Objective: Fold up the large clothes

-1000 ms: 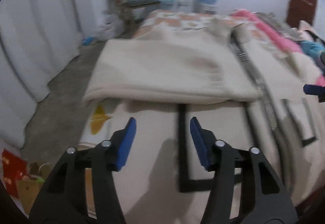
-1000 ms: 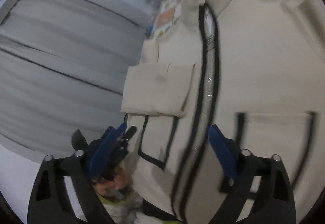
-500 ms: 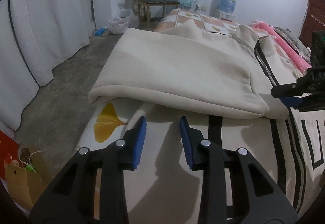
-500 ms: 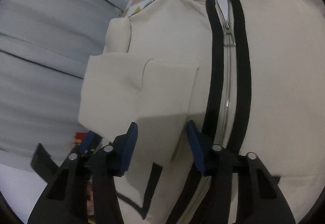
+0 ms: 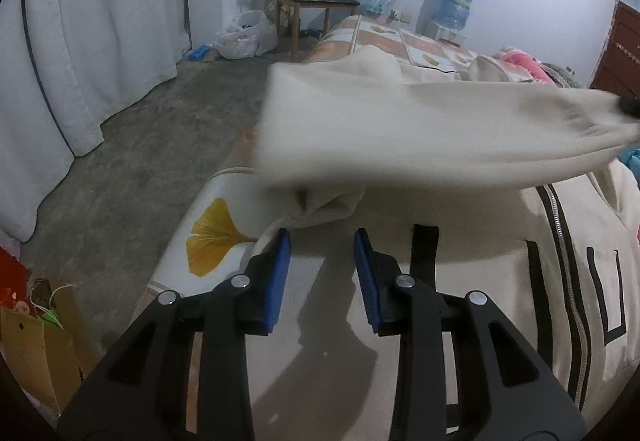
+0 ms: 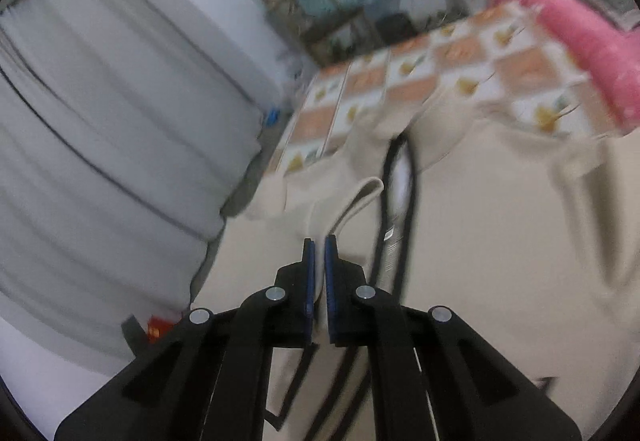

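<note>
Both wrist views low over jacket point(image 5: 460, 261)

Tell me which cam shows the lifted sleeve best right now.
Left wrist: the sleeve spans the frame, raised above the jacket, though motion-blurred. Right wrist shows only the cuff pinched in the right gripper, blurred. Left gripper is open.

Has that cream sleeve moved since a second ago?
Yes. The sleeve, which lay flat on the jacket, is now lifted above it, pulled up by the right gripper, which is shut on its cuff.
</note>
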{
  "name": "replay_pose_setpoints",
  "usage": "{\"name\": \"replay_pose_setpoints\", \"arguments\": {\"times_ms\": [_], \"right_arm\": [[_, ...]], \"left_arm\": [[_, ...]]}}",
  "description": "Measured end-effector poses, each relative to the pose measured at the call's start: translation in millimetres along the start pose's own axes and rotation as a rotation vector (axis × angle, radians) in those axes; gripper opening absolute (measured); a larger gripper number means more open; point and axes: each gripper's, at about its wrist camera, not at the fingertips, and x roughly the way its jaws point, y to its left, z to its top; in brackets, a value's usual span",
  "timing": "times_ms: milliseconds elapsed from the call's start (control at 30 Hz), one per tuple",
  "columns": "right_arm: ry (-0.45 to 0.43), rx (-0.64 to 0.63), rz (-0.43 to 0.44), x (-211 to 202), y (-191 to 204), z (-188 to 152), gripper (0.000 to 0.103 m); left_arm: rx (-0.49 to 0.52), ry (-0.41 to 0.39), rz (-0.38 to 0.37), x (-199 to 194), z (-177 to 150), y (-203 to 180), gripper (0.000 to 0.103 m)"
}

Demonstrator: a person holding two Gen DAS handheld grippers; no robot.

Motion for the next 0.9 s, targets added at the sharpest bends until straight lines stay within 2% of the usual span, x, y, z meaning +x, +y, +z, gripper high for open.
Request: {"name": "replay_pose_setpoints", "arguments": {"times_ms": [100, 200, 433, 500, 600, 633, 667, 733, 900], "right_arm": [[-0.044, 0.022, -0.050, -25, -24, 0, 0.005], [-0.039, 0.050, -0.108, -37, -54, -9, 0.005], [-0.042, 0.115, -0.144, -36, -105, -16, 0.004], [-0.029, 0.113, -0.191, -32, -114, -17, 0.004], [0.014, 0.141, -0.151, -27, -124, -20, 0.006], [0.027, 0.143, -0.145, -28, -124, -22, 0.013], [0.041, 0.143, -0.148, -26, -125, -23, 0.034], [0.055, 0.141, -0.162, -22, -127, -24, 0.052], [0.145, 0.074, -0.220, -2, -123, -33, 0.052]], "left_arm": [[0.005, 0.011, 0.022, 1, 2, -4, 0.033], [0.013, 0.023, 0.047, 2, 5, -9, 0.033], [0.035, 0.046, 0.095, 6, 9, -16, 0.033], [0.045, 0.049, 0.111, 6, 7, -19, 0.033], [0.051, 0.049, 0.118, 4, 7, -23, 0.033], [0.057, 0.045, 0.127, 4, 8, -25, 0.033], [0.064, 0.042, 0.136, 5, 8, -25, 0.033], [0.070, 0.042, 0.152, 6, 8, -26, 0.033], [0.068, 0.032, 0.178, 12, 7, -27, 0.033]]}}
